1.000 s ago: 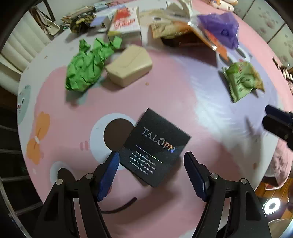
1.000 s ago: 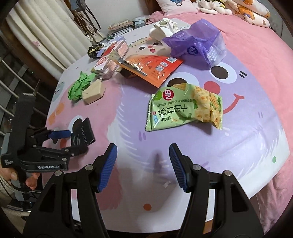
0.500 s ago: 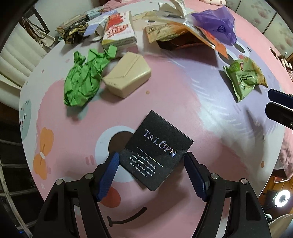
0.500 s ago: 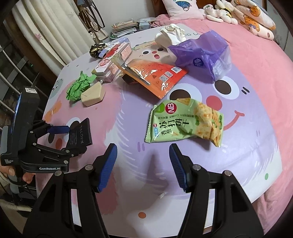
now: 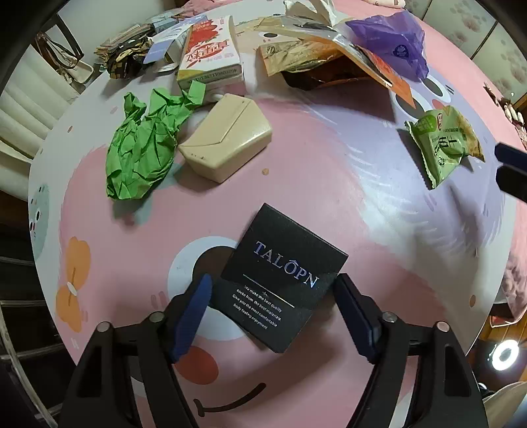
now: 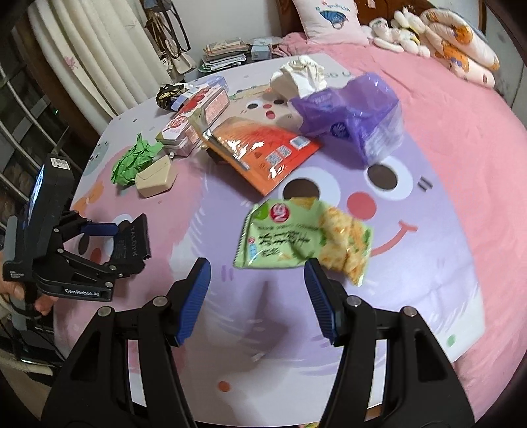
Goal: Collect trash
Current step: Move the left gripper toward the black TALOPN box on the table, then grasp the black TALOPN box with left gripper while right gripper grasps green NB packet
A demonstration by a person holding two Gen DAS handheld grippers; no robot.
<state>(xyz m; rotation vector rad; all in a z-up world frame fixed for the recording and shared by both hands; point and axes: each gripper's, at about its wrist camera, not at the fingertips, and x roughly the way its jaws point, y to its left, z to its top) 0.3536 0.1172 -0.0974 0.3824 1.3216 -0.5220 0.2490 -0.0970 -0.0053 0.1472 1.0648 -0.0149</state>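
A black TALOPN box (image 5: 283, 280) lies flat on the round table (image 5: 329, 184). My left gripper (image 5: 273, 312) is open, its jaws on either side of the box's near end, and shows from the side in the right wrist view (image 6: 108, 243) with the box (image 6: 131, 243) between its fingers. My right gripper (image 6: 257, 289) is open and empty, just short of a green snack bag (image 6: 296, 237), also in the left wrist view (image 5: 444, 145).
Crumpled green paper (image 5: 145, 145), a beige case (image 5: 227, 145), a red-and-white carton (image 5: 210, 56), an orange packet (image 6: 263, 151), a purple bag (image 6: 352, 112) and white tissue (image 6: 299, 75) lie farther back. A bed with pillows (image 6: 329, 19) is behind.
My left gripper has moved forward around the black box, which now sits deeper between the jaws. My right gripper has come closer to the green snack bag.
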